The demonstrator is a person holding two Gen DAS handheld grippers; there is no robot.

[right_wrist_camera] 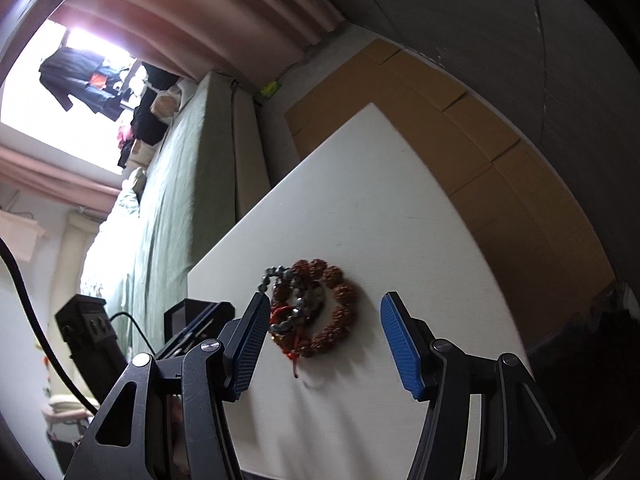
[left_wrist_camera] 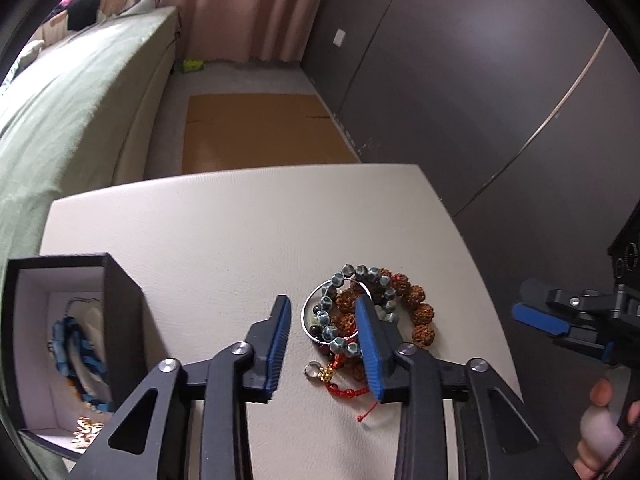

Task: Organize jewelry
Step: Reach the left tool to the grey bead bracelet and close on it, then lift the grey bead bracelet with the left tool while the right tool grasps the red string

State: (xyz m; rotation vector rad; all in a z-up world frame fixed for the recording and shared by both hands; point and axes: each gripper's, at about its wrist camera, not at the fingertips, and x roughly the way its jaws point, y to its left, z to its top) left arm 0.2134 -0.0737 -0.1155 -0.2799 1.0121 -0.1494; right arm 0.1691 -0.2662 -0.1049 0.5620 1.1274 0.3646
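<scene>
A pile of jewelry point(left_wrist_camera: 360, 312) lies on the white table point(left_wrist_camera: 224, 232): a brown seed-bead bracelet point(left_wrist_camera: 420, 312), a grey-blue bead bracelet point(left_wrist_camera: 340, 280), a silver bangle point(left_wrist_camera: 306, 314) and a red cord bracelet point(left_wrist_camera: 344, 390) with a gold charm. My left gripper point(left_wrist_camera: 324, 308) is open just above the pile, its right finger over it. A black box point(left_wrist_camera: 120, 308) at left holds blue jewelry point(left_wrist_camera: 80, 360). My right gripper point(right_wrist_camera: 324, 300) is open, hovering before the same pile point(right_wrist_camera: 312, 308); it also shows in the left wrist view point(left_wrist_camera: 540, 320).
A bed with a green cover point(left_wrist_camera: 80, 96) runs along the left. Flat cardboard point(left_wrist_camera: 264, 132) lies on the floor beyond the table. A dark wardrobe wall point(left_wrist_camera: 480, 80) stands at right. Pink curtains point(left_wrist_camera: 248, 4) hang at the back.
</scene>
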